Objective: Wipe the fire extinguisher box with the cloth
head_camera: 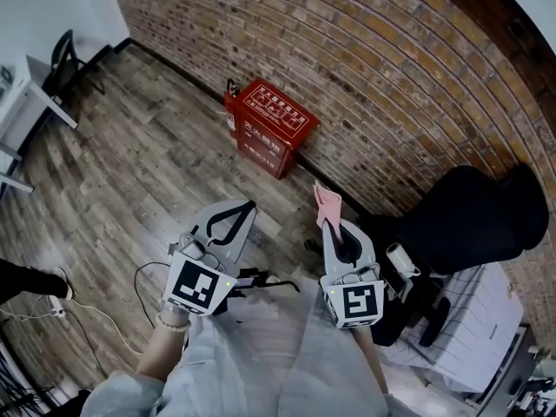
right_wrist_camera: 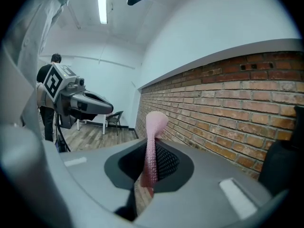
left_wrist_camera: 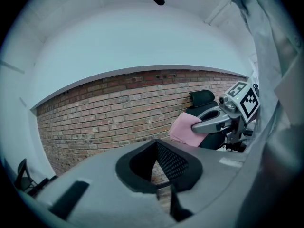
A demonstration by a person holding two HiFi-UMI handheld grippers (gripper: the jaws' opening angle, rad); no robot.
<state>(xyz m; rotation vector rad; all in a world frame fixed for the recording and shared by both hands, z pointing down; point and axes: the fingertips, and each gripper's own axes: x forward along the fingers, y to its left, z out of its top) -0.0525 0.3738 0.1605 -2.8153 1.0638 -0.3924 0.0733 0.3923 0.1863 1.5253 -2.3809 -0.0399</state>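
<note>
Your right gripper [head_camera: 330,226] has its jaws clamped on the pink cloth [head_camera: 327,200]. Most of the cloth stands up past the tips, probably so a loose flap can meet the surface first. Your left gripper [head_camera: 247,208] has its jaws together on nothing and looks idle. The red fire extinguisher box [head_camera: 271,127] sits on the wooden floor [head_camera: 148,172] against the brick wall [head_camera: 382,85], well apart from both grippers, so wiping has not begun. Open floor lies between you and the box. Its lid and front face look reachable, but its back edge meets the wall. Mind the black office chair [head_camera: 469,215] near your right side.
</note>
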